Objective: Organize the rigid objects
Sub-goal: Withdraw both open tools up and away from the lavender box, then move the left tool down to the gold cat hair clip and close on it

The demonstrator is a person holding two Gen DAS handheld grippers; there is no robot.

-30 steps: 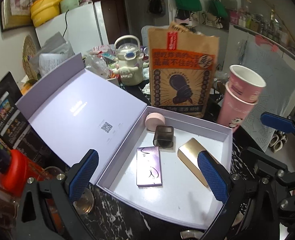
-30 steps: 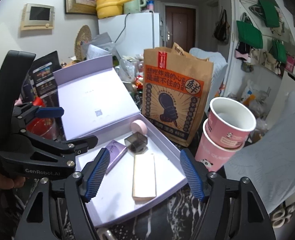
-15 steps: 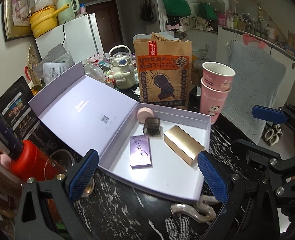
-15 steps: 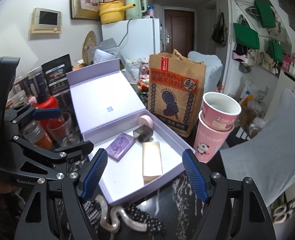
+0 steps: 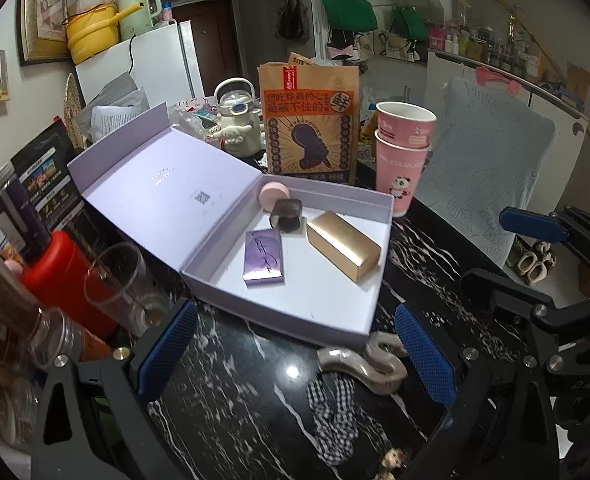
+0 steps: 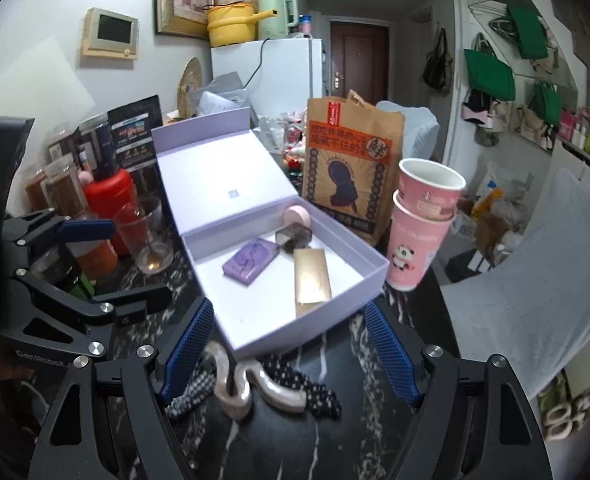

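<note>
Over the marble table (image 5: 255, 392) both grippers, left (image 5: 295, 352) and right (image 6: 287, 356), have pulled back from the lavender box (image 5: 383, 204), jaws wide, empty; wavy hair clip (image 6: 251, 384) likely next.

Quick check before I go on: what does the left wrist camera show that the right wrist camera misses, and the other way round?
Only the left wrist view: the cream character kettle behind the box, a small doll figure at the table's near edge, and the right gripper from the side.

Only the right wrist view: the wall intercom panel and the left gripper from the side.

Both: the open lilac box holding the gold box, purple palette, dark compact and pink round case, plus the silver wavy clip in front.
</note>
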